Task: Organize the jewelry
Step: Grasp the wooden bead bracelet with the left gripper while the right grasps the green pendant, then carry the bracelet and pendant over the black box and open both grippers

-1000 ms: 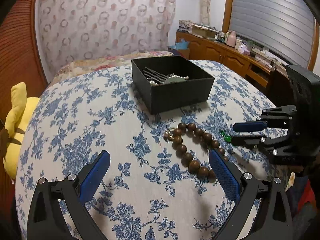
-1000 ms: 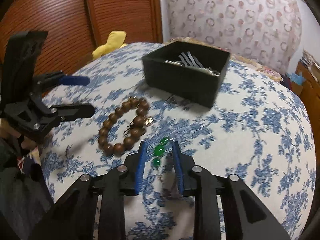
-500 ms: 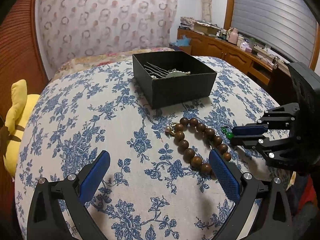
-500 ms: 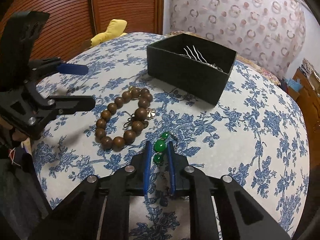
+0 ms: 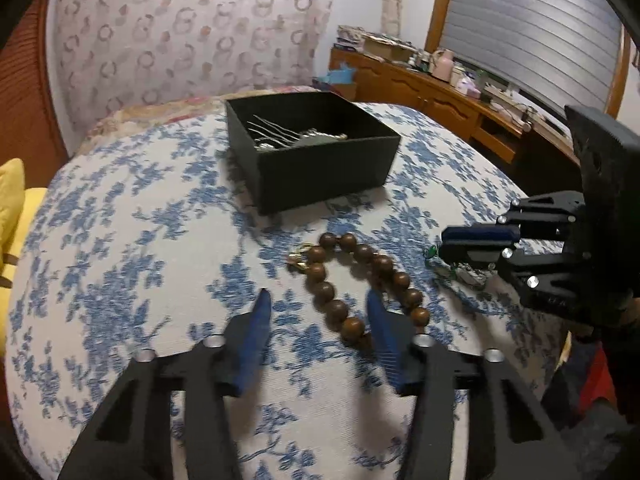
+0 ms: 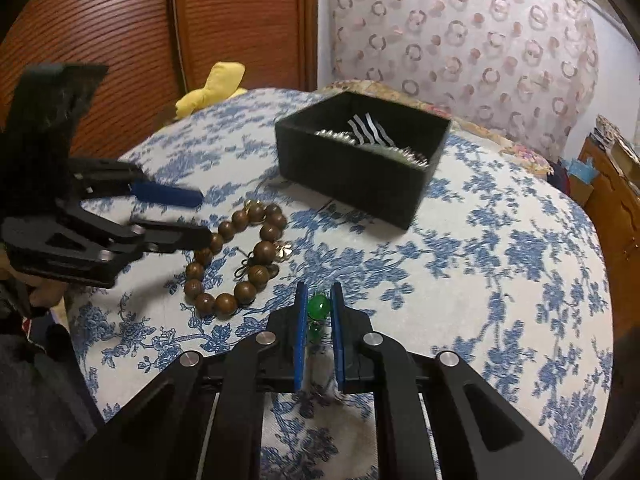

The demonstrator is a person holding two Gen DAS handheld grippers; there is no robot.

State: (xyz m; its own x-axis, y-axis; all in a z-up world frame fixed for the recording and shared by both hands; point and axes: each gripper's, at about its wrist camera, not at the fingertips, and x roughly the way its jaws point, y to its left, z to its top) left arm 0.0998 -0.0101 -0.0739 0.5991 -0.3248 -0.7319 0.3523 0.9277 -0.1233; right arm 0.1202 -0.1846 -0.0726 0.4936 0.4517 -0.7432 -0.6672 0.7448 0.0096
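Pinching green beads (image 6: 319, 305) in right gripper (image 6: 319, 308) for the box (image 6: 360, 176). Left gripper (image 5: 320, 312) spread, straddling bracelet (image 5: 352, 280) for pickup.

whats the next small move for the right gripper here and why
Probably lift a little, then carry toward the black box. The right gripper has its jaws closed narrowly around the green bead piece, which looks pinched. The box sits open ahead with hairpins already inside, while the wooden bracelet lies beside the left gripper.
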